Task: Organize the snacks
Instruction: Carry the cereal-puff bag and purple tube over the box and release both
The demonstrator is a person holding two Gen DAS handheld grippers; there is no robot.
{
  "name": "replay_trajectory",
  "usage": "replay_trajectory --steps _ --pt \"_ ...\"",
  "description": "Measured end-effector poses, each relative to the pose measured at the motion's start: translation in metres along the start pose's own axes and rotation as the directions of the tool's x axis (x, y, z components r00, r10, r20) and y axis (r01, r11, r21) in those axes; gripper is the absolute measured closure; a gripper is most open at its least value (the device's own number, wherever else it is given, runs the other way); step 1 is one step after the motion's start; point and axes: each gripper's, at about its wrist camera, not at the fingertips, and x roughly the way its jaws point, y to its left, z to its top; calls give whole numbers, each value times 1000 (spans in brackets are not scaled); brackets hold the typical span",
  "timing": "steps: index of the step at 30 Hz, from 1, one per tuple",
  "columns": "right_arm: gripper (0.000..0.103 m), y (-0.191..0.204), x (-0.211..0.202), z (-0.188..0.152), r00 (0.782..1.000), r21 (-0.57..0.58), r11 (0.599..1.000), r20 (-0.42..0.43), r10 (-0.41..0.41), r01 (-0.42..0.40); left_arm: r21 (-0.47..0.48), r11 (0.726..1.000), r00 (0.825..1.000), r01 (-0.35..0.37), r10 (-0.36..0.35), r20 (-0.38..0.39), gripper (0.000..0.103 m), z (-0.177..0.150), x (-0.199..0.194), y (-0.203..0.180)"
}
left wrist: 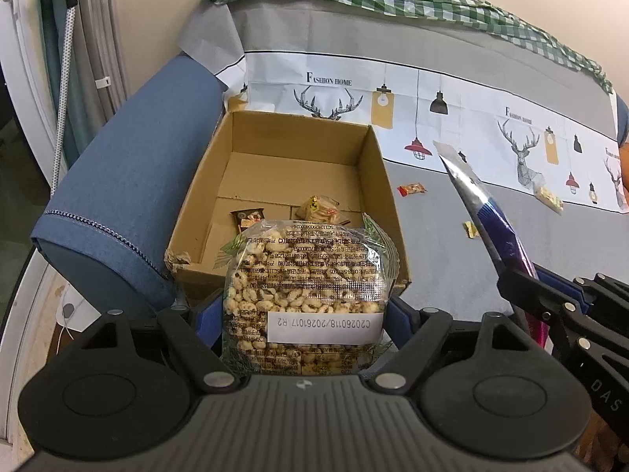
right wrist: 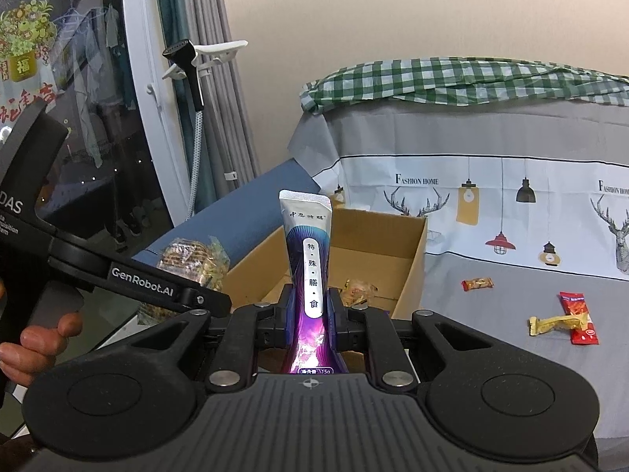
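A clear bag of puffed cereal, printed with dark text and bearing a white date label, stands upright between the fingers of the left gripper. Just beyond it sits an open cardboard box holding two small wrapped snacks, a dark packet and a tan one. A slim purple and silver sachet stands upright, pinched at its lower part by the right gripper, in front of the same box. To the right of that gripper, loose snacks lie on the grey cover: a small orange-red candy, a yellow wrapper and a red packet, the last two touching.
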Motion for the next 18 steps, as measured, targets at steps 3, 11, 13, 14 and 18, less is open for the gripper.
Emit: replay_trajectory --steps 3,11,13,14,18 --pt "87 -2 4 1 1000 -1 1000 -6 -16 16 1 1000 1000 -11 11 0 19 7 6 5" --pt "87 -16 34 8 998 39 998 -44 -51 53 -11 999 999 -37 37 17 19 45 33 21" --pt "87 -19 48 12 997 39 998 -52 -55 57 -17 999 999 -44 44 16 19 56 44 25" --pt "87 -21 55 14 997 39 997 -54 -57 59 -19 999 999 -46 46 12 19 61 49 27" --pt "87 -27 86 21 995 52 997 -74 -59 63 -6 998 998 -65 65 12 19 81 72 32"
